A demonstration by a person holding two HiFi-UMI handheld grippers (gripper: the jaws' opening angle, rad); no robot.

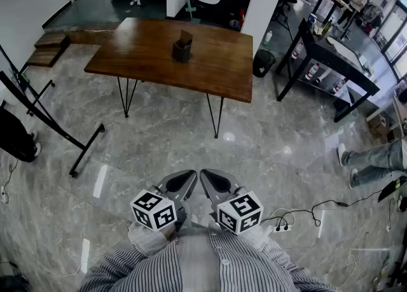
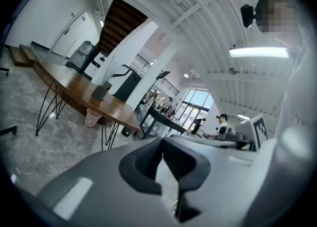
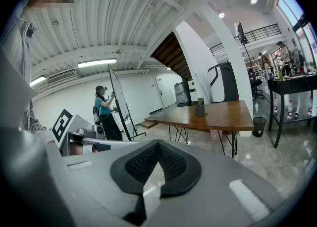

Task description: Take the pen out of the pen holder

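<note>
**While both grippers are shut, the pen holder stands far ahead**

Since each pair of fingers is pressed together with nothing in between, the left gripper and the right gripper hold nothing. They sit side by side, close to the person's striped shirt.

Far ahead of the fingertips, the pen holder stands near the middle of the brown table, well back from every edge. A brown thing sticks up out of it; I cannot tell if it is the pen.

Wide grey floor lies between the fingertips and the near table edge. A black stand is off to the left, and a black bench and cables are to the right.
</note>
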